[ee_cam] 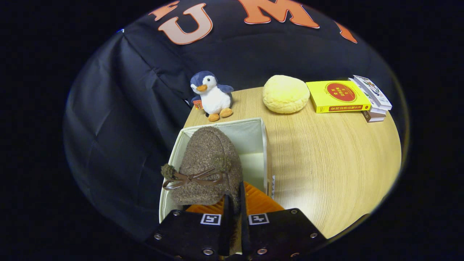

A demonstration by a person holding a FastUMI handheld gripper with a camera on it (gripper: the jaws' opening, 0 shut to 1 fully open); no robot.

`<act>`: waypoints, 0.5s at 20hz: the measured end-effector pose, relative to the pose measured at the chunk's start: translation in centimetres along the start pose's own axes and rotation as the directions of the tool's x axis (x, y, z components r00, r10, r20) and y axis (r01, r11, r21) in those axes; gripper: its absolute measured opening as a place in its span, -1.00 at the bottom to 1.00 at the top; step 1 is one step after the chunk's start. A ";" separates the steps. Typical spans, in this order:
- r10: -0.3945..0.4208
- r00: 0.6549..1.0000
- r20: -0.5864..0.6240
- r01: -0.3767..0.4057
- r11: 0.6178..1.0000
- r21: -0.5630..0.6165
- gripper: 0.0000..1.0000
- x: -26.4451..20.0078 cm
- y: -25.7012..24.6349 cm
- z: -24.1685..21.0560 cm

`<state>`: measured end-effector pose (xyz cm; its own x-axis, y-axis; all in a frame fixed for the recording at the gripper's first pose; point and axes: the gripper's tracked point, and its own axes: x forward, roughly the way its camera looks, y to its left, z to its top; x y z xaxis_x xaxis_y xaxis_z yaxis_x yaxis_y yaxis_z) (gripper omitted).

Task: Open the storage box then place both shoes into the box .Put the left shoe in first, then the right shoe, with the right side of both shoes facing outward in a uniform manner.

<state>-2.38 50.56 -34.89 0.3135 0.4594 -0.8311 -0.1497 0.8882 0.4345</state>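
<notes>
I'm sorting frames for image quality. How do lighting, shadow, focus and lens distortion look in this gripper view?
Gripper view: even light on the wooden table, no glare; soft shadows beside the storage box and under the yellow cushion. Fisheye bends the table edge and the books. The brown shoe is sharp, while the gripper, fingers closed on its heel edge, looks dark and slightly soft.
</notes>
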 end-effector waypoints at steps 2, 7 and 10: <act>0.047 0.999 -0.015 -0.047 0.998 0.033 -0.61 -0.4 0.9 -0.2; 0.094 0.993 0.071 -0.096 0.995 0.030 -0.41 -3.7 1.2 2.6; 0.107 0.987 0.123 -0.110 0.994 0.022 -0.33 -6.3 0.7 3.7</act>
<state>-0.94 48.23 -28.08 0.4088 0.5466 -0.7308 -0.1626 0.8316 0.5310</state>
